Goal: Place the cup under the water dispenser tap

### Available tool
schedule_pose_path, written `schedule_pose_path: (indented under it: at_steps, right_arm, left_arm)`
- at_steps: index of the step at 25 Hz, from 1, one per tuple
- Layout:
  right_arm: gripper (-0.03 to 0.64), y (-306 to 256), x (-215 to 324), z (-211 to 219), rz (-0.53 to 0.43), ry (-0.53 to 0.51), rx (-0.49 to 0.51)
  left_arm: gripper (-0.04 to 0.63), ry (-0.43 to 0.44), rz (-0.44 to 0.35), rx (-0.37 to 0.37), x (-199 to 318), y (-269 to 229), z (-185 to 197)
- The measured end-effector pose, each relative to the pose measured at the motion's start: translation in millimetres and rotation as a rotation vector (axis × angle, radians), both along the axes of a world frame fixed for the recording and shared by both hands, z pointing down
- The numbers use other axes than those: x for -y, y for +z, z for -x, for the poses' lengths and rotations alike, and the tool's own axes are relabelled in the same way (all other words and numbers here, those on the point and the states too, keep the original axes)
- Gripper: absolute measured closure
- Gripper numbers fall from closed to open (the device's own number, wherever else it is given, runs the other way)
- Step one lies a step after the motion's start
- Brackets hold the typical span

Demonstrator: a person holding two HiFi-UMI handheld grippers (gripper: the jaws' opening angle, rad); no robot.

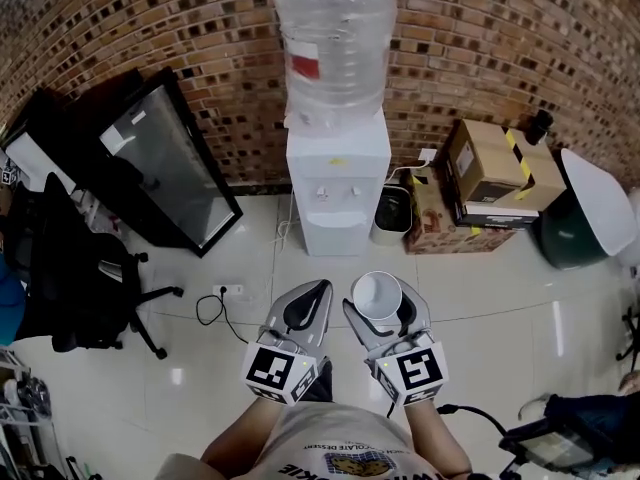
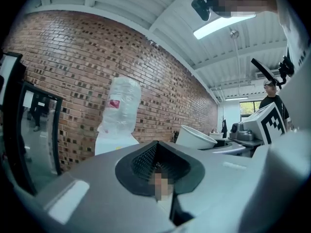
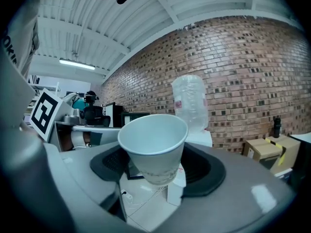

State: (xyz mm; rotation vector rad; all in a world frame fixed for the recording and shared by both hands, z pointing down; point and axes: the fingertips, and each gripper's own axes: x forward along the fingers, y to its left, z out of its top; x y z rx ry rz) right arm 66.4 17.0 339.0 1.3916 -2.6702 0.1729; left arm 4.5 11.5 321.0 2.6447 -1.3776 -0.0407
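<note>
Right gripper [image 3: 156,173] has the white paper cup [image 3: 153,141] clamped between its jaws, mouth up. Left gripper [image 1: 303,306] sits just beside it, jaws pressed together with nothing in them. Ahead, across the tiled floor [image 1: 480,313], stands the white water dispenser [image 1: 337,178], clear bottle [image 1: 335,48] on top, against the brick wall [image 1: 200,28]. The cup is well apart from it.
</note>
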Motion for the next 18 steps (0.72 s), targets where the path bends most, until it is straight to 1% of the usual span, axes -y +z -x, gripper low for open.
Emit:
schedule_pose_path:
  at_steps: [4, 13, 18]
  right_arm:
    - [0.285, -1.0, 30.5, 16.3, 0.016, 0.007, -0.01]
    - [0.285, -8.8, 97.0, 54.0, 0.005, 0.011, -0.045]
    - [0.285, -9.4, 124.9, 66.3, -0.001, 0.025, -0.057]
  left_arm:
    - [0.595, 0.009, 0.01, -0.013, 32.3, 3.8, 15.6]
    - [0.595, 0.031, 0.01, -0.04, 101.4, -1.9, 47.5]
    - [0.595, 0.048, 0.003, -0.045, 130.8, -0.7, 58.6]
